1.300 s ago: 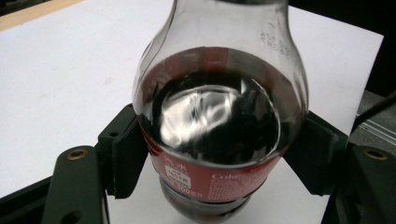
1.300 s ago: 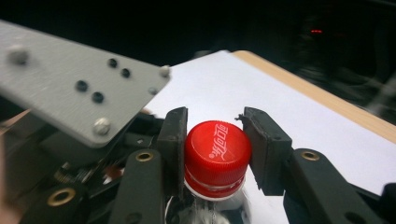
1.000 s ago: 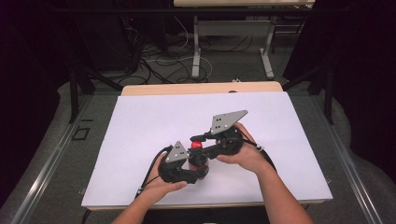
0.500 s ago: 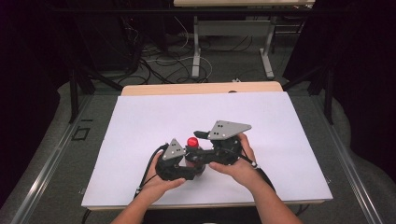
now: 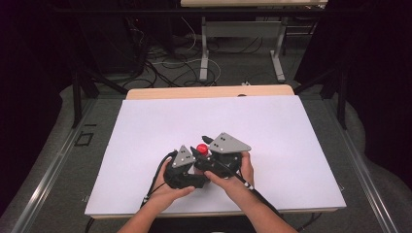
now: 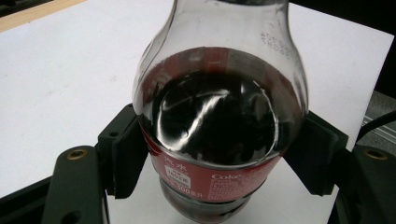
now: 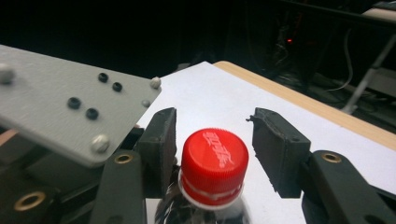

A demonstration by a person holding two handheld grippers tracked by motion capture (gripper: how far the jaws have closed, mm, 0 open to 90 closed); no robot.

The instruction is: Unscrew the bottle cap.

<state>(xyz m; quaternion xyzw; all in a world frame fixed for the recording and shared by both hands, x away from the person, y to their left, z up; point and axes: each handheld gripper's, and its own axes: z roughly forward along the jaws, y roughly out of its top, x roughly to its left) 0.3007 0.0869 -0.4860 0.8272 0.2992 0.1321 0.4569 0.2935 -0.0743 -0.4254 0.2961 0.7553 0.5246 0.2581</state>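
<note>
My left gripper (image 6: 219, 154) clamps the cola bottle (image 6: 219, 116) at centre frame; my right gripper (image 7: 212, 140) has just been closing, its jaws astride the red cap (image 7: 214, 158) with a gap at the right.

Your bottle (image 6: 219, 121) is clear glass-like plastic over near-black cola, banded by a red label (image 6: 219, 179) with white lettering. Its cap (image 7: 214, 156) is red with white script. Your grippers' jaws are black, their top plates (image 5: 228, 143) grey. The table (image 5: 145, 126) is white, its far edge light wood.

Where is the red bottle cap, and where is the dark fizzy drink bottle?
Red plastic bottle cap (image 7: 214, 154), right gripper view, on its flat top.
Clear plastic bottle of dark drink (image 6: 219, 116), left gripper view, on its rounded shoulder.
</note>
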